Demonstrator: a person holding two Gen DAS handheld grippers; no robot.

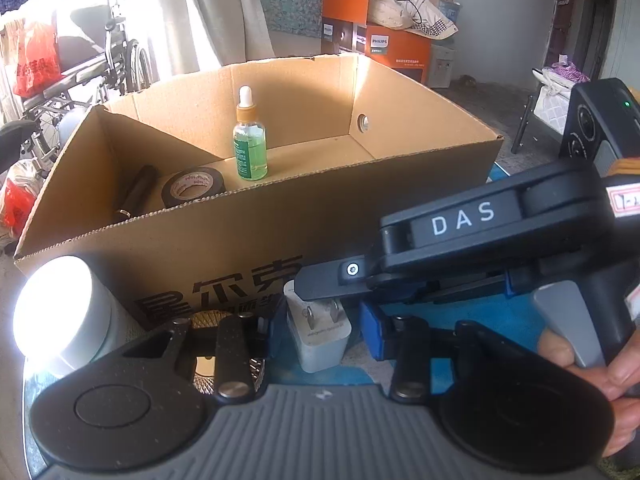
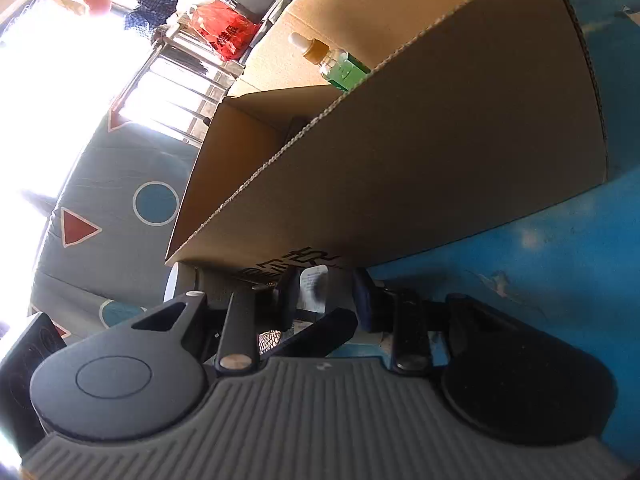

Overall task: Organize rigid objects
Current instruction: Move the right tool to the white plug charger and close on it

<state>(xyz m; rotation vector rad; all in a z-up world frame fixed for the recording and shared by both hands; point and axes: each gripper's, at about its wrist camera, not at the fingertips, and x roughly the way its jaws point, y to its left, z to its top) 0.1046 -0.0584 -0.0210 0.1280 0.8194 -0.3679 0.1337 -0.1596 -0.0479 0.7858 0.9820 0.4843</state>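
A white plug charger (image 1: 320, 336) lies on the blue table, right in front of the cardboard box (image 1: 224, 240). My left gripper (image 1: 322, 320) straddles it, both blue pads against its sides. My right gripper (image 2: 326, 292) reaches in from the right, rolled on its side. One black finger (image 1: 324, 280) lies over the charger's top. In the right wrist view the charger (image 2: 314, 288) stands between the right pads, with a gap beside the right pad (image 2: 362, 300). Inside the box are a green dropper bottle (image 1: 250, 140), a black tape roll (image 1: 192, 190) and a dark tube (image 1: 138, 192).
A white round jar (image 1: 60, 312) stands left of the charger, and a gold mesh piece (image 1: 208, 318) lies under my left finger. A hand (image 1: 580, 360) grips the right gripper's handle. Blue table (image 2: 520, 260) stretches to the right. A wheelchair and orange cartons stand beyond the box.
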